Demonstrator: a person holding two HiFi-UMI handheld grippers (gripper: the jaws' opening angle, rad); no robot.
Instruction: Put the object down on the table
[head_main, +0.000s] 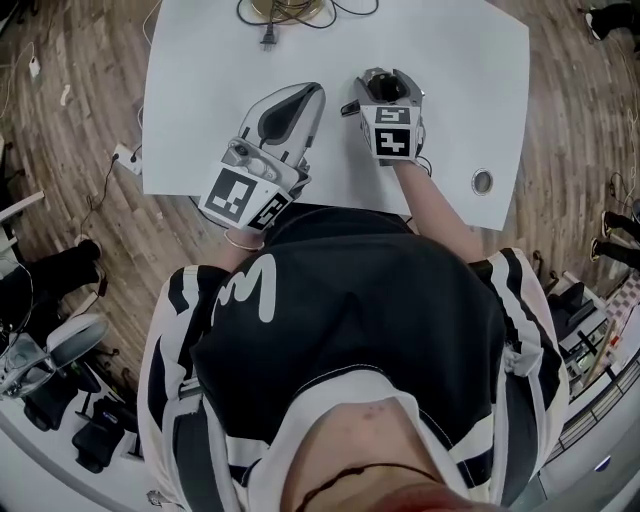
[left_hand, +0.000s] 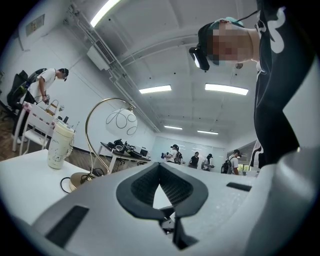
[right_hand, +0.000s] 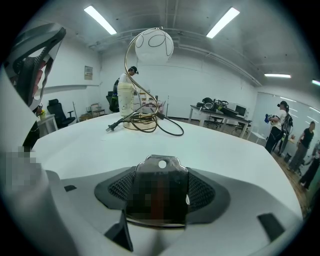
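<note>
The right tongs (head_main: 385, 88) clench a flat, shiny metal tag (right_hand: 159, 169) over the near surface (head_main: 455, 75), likely light, stiff and slippery, best pinched across its flat faces; the left tongs (left_hand: 160, 174) are closed, empty.

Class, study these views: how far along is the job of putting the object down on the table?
Done: the flat shiny metal plate with a round hole is gripped and sits over the white table. In hand: the right claw is clamped on the plate. Left: lower it, open the jaws and let go. The left claw is shut and holds nothing.
</note>
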